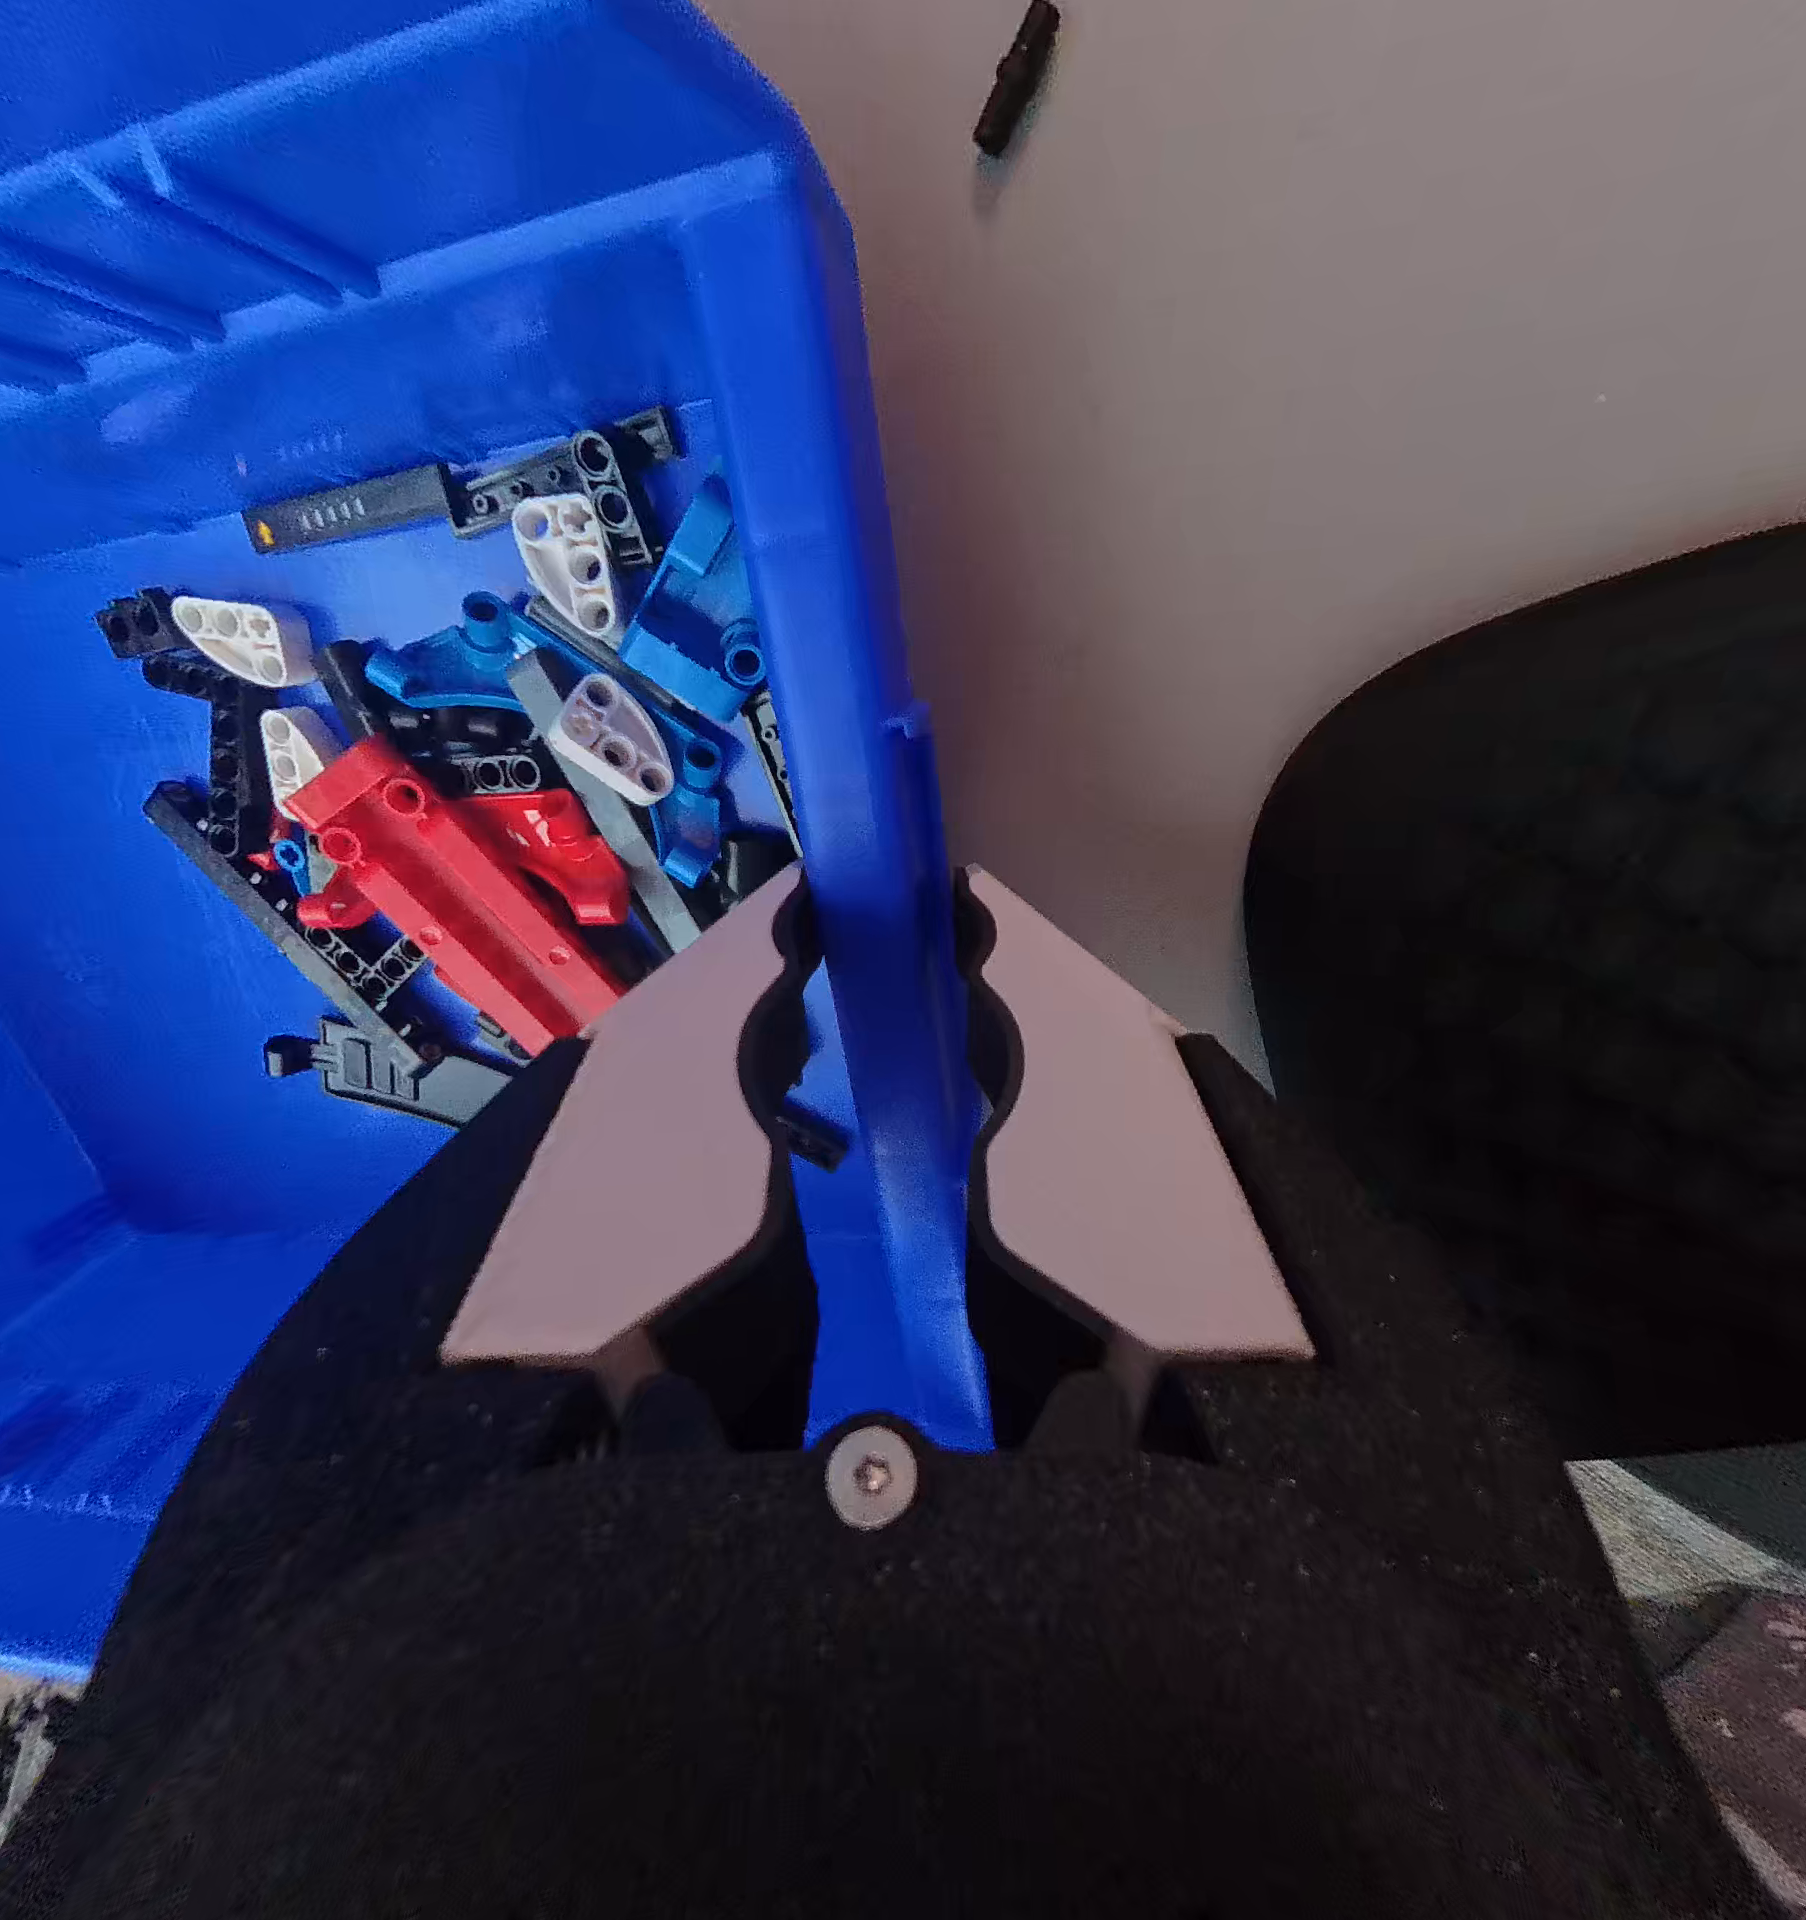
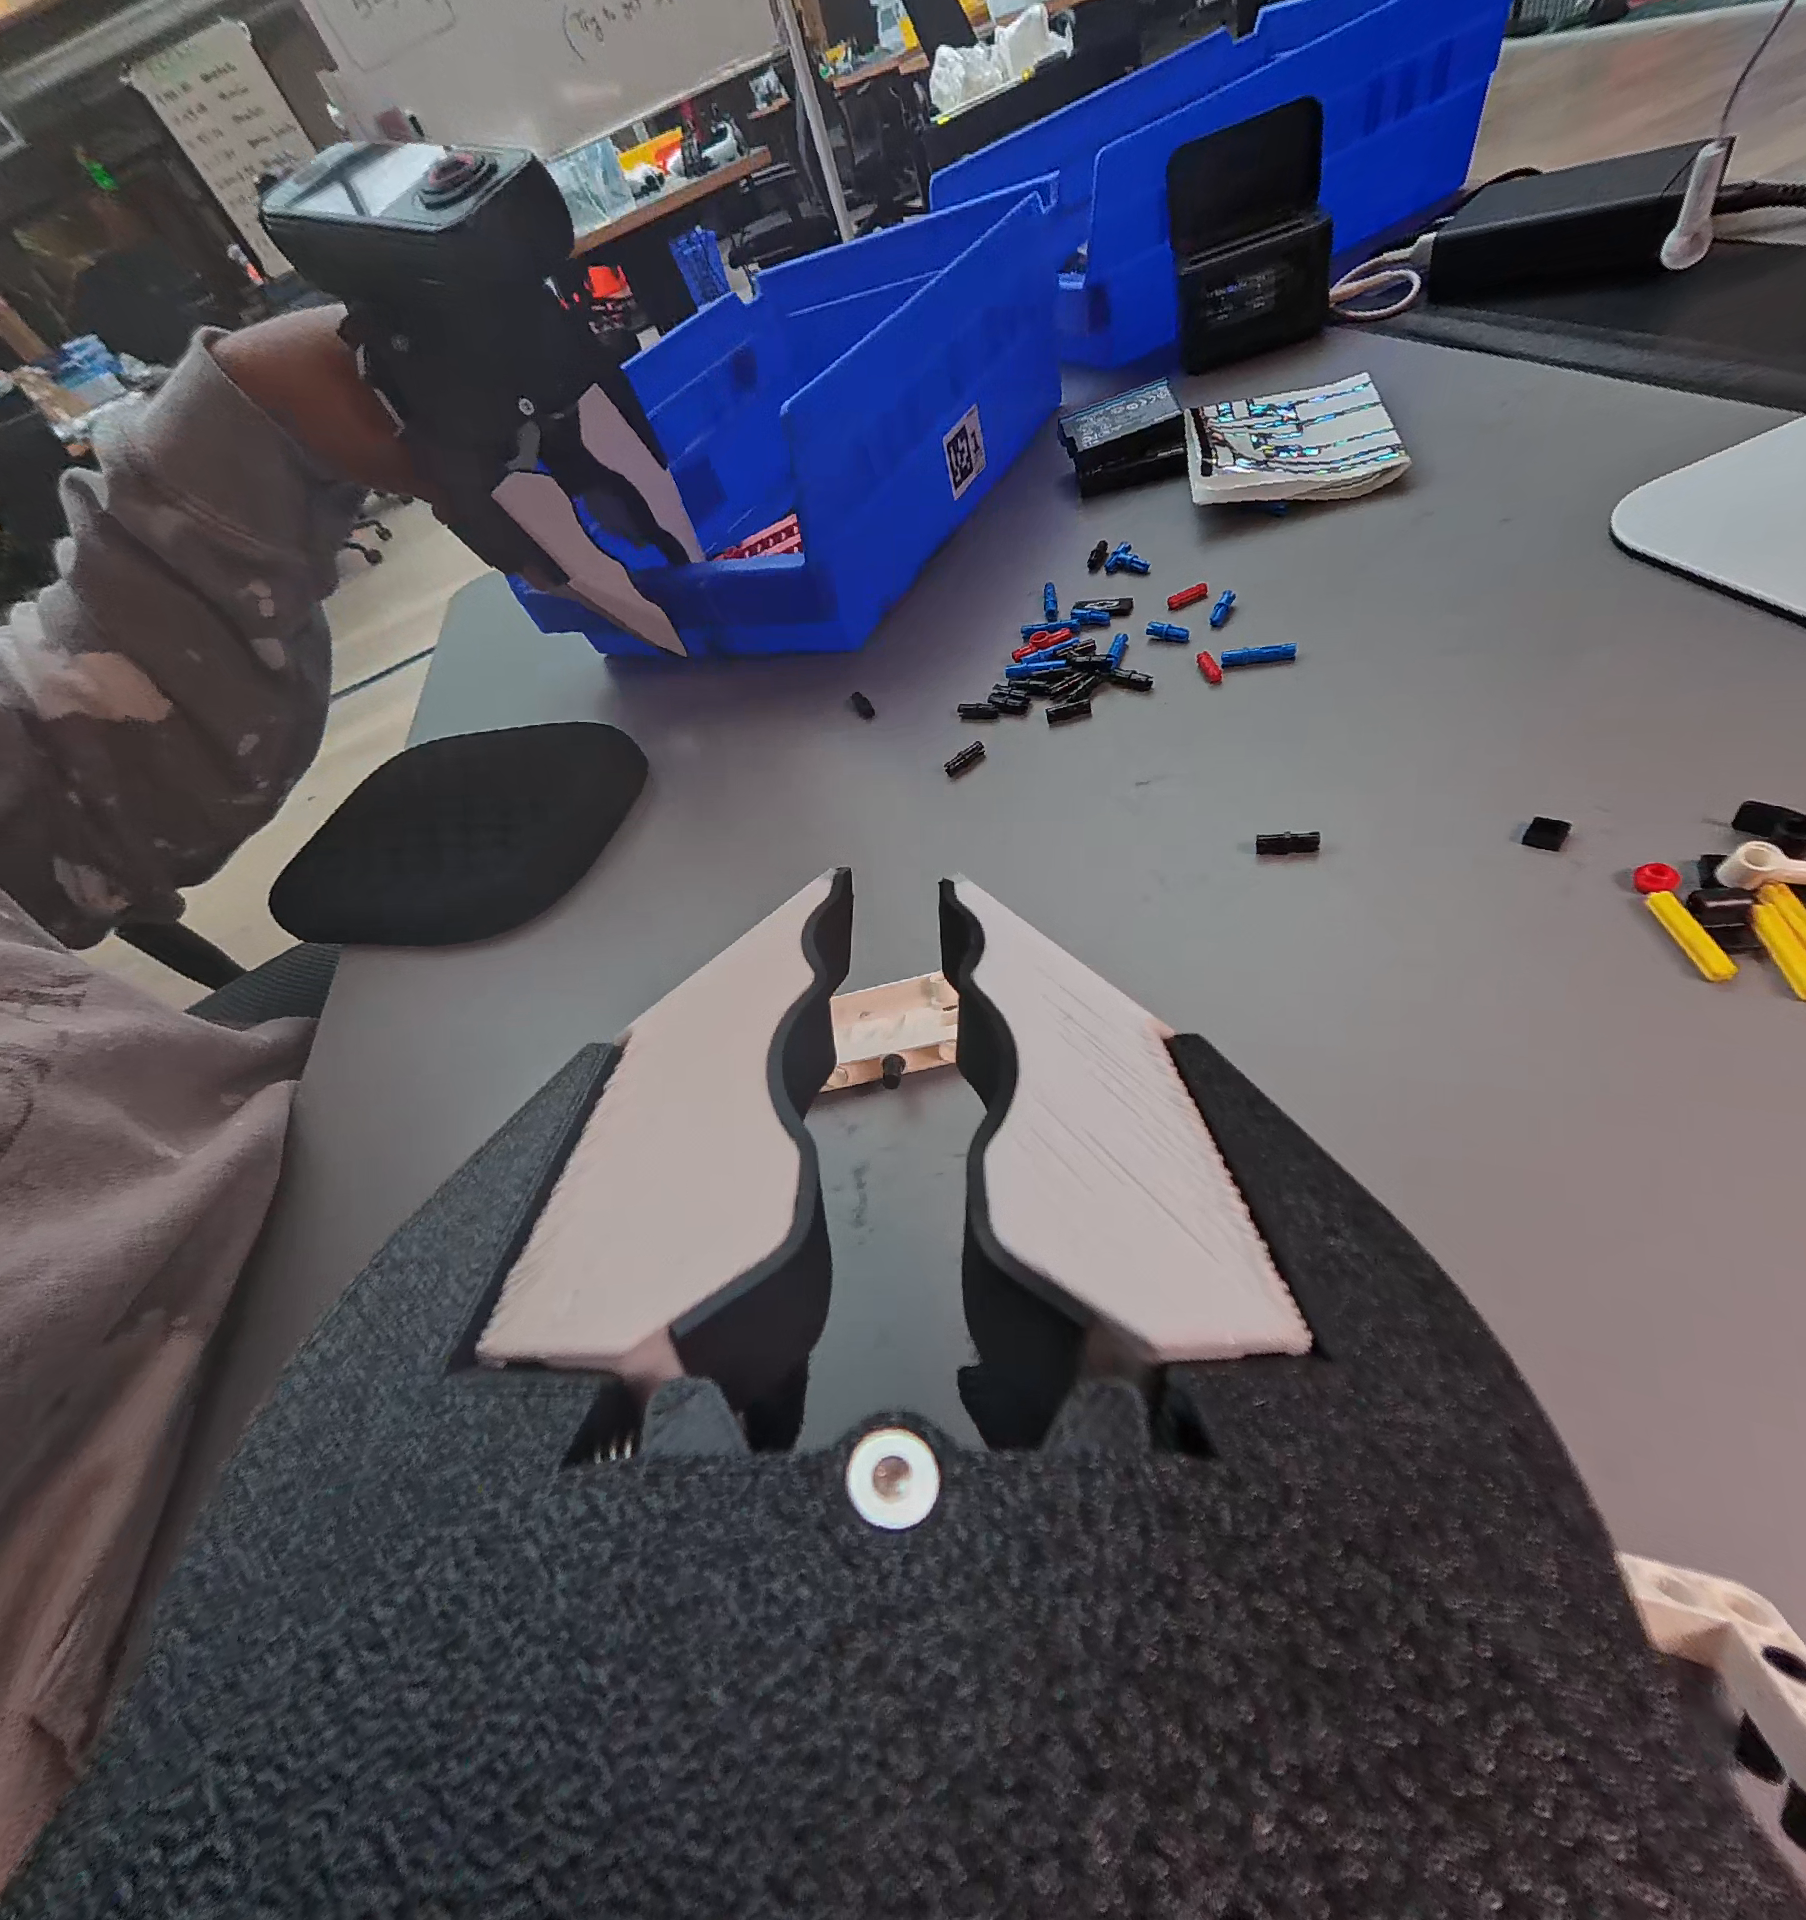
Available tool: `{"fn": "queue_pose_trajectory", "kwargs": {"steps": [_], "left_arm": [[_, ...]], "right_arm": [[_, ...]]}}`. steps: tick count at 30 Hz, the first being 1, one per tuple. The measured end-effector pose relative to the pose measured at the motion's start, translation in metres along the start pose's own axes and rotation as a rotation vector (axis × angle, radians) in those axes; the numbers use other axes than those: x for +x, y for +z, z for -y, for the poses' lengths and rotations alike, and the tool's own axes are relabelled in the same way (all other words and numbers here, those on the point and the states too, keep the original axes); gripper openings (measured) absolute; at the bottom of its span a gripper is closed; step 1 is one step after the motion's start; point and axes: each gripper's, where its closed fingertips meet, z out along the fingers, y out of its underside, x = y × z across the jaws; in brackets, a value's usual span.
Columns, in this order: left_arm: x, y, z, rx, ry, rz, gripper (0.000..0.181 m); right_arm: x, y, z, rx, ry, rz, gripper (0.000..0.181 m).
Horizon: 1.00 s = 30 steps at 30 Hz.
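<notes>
My left gripper point(image 1: 883, 883) is shut on the right side wall of a blue plastic bin point(image 1: 816, 520), one finger inside and one outside. The bin holds several red, blue, black and white building-toy parts point(image 1: 463, 862). In the right wrist view the left gripper point(image 2: 670, 592) grips the near edge of the bin point(image 2: 878, 468), held by a hand in a grey sleeve. My right gripper point(image 2: 894, 881) hovers over the grey table point(image 2: 1294, 1143), its fingers narrowly closed on a small white part point(image 2: 883, 1023) with a black pin in it.
Loose black, blue and red pins point(image 2: 1086, 665) lie scattered mid-table. Yellow, black and red parts point(image 2: 1782, 925) sit at the right edge. A black chair seat point(image 2: 463, 831) is off the table's left edge. More blue bins point(image 2: 1242, 156), a black box point(image 2: 1247, 270) and a booklet point(image 2: 1294, 436) stand behind.
</notes>
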Motion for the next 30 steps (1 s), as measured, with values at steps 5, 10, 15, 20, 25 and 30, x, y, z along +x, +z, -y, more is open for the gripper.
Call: {"fn": "queue_pose_trajectory", "kwargs": {"steps": [5,10,15,20,25,30], "left_arm": [[-0.002,-0.001,-0.006,0.058,0.095,-0.038,0.022],[-0.004,-0.002,-0.008,0.060,0.062,-0.047,0.025],[-0.011,-0.015,0.007,0.174,-0.005,-0.007,0.031],[-0.020,-0.065,0.064,0.571,-0.068,0.123,0.039],[-0.026,-0.082,0.091,0.694,-0.099,0.240,0.042],[-0.016,-0.042,0.083,0.493,-0.135,0.127,0.044]], "right_arm": [[0.000,-0.002,0.006,0.032,0.028,0.007,0.016],[0.002,-0.006,0.010,0.058,0.052,0.007,0.016],[0.005,-0.008,0.012,0.067,0.056,0.000,0.016],[0.005,-0.006,0.010,0.056,0.054,0.000,0.016],[0.005,-0.005,0.008,0.047,0.050,-0.001,0.016],[0.005,-0.007,0.009,0.053,0.048,-0.003,0.016]]}}
